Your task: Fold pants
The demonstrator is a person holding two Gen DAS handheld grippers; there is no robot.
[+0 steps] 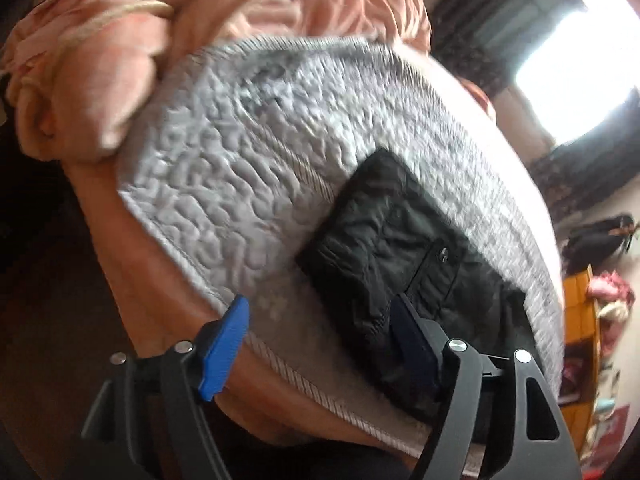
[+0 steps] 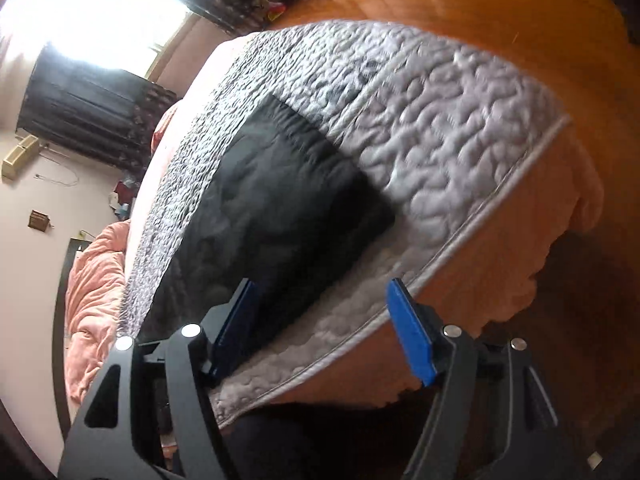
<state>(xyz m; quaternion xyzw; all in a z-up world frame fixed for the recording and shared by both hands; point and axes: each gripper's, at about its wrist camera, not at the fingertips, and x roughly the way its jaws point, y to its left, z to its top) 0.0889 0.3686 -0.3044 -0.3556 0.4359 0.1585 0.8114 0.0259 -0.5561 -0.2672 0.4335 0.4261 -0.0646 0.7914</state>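
The bed [image 1: 248,184] fills most of both views, covered by a grey quilted spread [image 2: 440,128] whose corded edge runs just ahead of and below both claws. A bunched pink blanket [image 1: 120,60] lies at the far end of the bed, well beyond the left claw and off to its left; in the right wrist view the same pink bedding shows far to that claw's left.

The black pants [image 1: 384,240] lie on the quilt near its front edge, between the two claws: ahead and to the right of the left claw [image 1: 320,344], ahead and to the left of the right claw [image 2: 324,328]. They already form a compact, roughly rectangular bundle with straight edges and square corners, with no loose leg trailing out that the views show. A small button or snap [image 1: 443,255] is visible on the top layer.

Both claws are released, jaws standing wide apart with nothing between them. The left claw's right finger overlaps the near edge of the pants in view, but whether it touches the cloth cannot be told.

Judging from this, the folding looks finished or very nearly so; at most a last smoothing or squaring of the bundle seems left.
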